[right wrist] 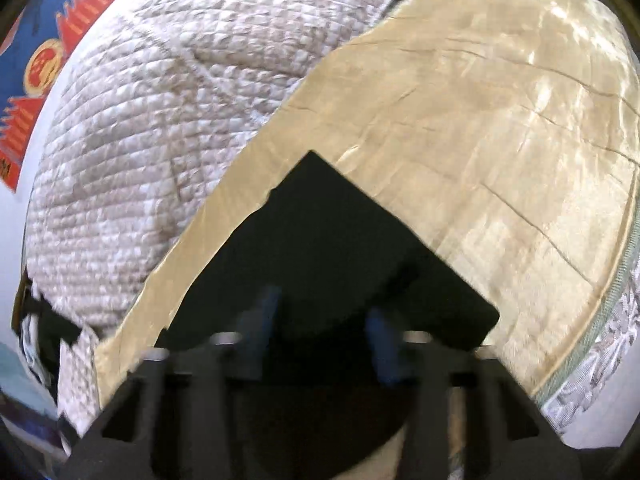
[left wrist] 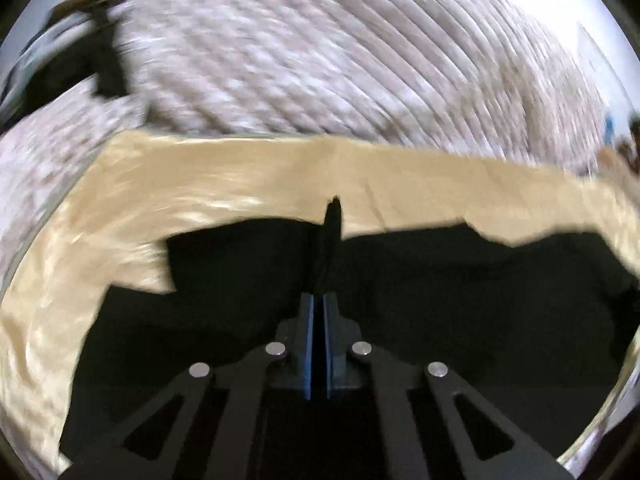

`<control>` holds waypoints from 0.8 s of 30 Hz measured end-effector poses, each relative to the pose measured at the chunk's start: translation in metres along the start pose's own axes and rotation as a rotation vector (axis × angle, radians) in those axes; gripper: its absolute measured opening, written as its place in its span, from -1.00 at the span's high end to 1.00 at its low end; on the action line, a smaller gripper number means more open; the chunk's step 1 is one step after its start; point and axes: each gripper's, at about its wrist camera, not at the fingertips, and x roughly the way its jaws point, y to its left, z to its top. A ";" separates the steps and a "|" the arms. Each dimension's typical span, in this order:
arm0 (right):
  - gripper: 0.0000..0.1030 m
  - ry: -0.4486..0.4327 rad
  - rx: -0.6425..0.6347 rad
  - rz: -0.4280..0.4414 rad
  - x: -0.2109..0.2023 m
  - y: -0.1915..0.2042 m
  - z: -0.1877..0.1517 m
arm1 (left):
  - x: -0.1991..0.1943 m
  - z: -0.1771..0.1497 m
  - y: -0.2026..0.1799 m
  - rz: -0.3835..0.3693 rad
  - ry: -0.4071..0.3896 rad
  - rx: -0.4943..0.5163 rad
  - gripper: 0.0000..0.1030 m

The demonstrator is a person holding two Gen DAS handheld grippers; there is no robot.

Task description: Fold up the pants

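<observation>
The left gripper [left wrist: 319,300], pinched tight on a ridge of the black pants [left wrist: 440,300] lying on the tan sheet [left wrist: 240,168], should lift evenly, while the right gripper [right wrist: 320,320], parted over the pants' corner, closes squarely.

Shiny tan sheet [right wrist: 500,128] over a quilted grey-white bedcover [left wrist: 300,48], white wall – red-and-blue poster [right wrist: 48,52] at left

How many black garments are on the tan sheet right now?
1. The black pants lie on the tan sheet, a ridge pinched in the left gripper; the right gripper hangs open over them. Anything beneath them is hidden.
</observation>
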 end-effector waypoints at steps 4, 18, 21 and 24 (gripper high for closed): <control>0.72 -0.005 0.022 0.022 -0.002 -0.005 0.002 | -0.031 -0.010 0.044 0.031 -0.043 -0.165 0.90; 0.73 0.032 0.010 0.043 0.001 -0.007 -0.003 | -0.031 -0.065 0.115 -0.066 0.062 -0.539 0.46; 0.73 0.038 0.017 0.047 0.002 -0.008 -0.003 | -0.030 -0.067 0.122 -0.097 0.059 -0.586 0.38; 0.73 0.041 0.013 0.042 0.003 -0.008 -0.003 | -0.030 -0.066 0.121 -0.111 0.054 -0.586 0.21</control>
